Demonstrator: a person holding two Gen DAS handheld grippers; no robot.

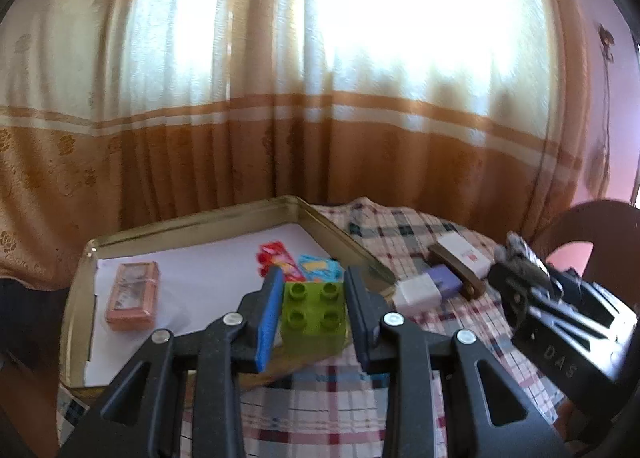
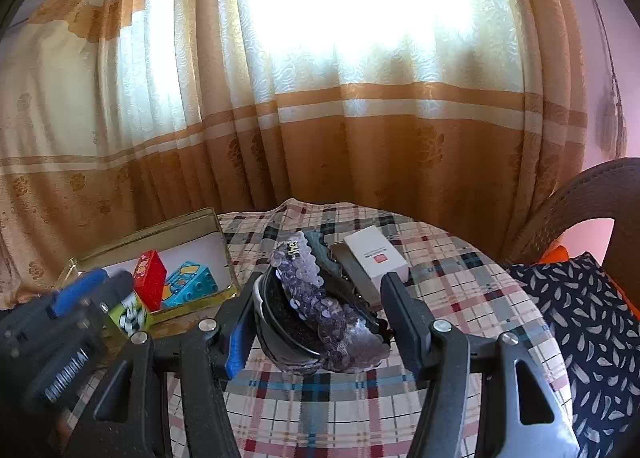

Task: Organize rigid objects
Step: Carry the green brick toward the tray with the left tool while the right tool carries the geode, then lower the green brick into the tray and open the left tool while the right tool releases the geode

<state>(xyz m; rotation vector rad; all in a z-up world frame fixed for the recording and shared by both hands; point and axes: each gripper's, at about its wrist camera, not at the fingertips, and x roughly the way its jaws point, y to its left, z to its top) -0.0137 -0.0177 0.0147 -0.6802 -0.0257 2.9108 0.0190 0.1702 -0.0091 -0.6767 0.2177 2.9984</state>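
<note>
Left gripper up close: jaws clamped on a green four-stud brick, blue pad on one side, dark pad on the other, both pressing its sides. Brick is lifted clear of the counter, at the near edge of the open gold tin; cannot tell if it is over the rim or just short of it. Tin sits on the plaid tablecloth, white paper lining inside. In the tin: pink box toward the left, red brick and blue brick side by side near the right wall, just behind the held brick.

Right gripper: jaws partly apart, around a bundle of headbands, purple sequin one on top, black and white ones under it. Bundle sits between the pads; the blue pad looks to be against it, a gap shows on the other side, so cannot tell if it is gripped. Bundle looks to rest on the cloth.

On the cloth right of the tin: white-and-purple block, brown strip, white box with red mark lying on the strip. Curtain behind the counter, bright window through it. Chair back and a patterned cushion off to the right.
</note>
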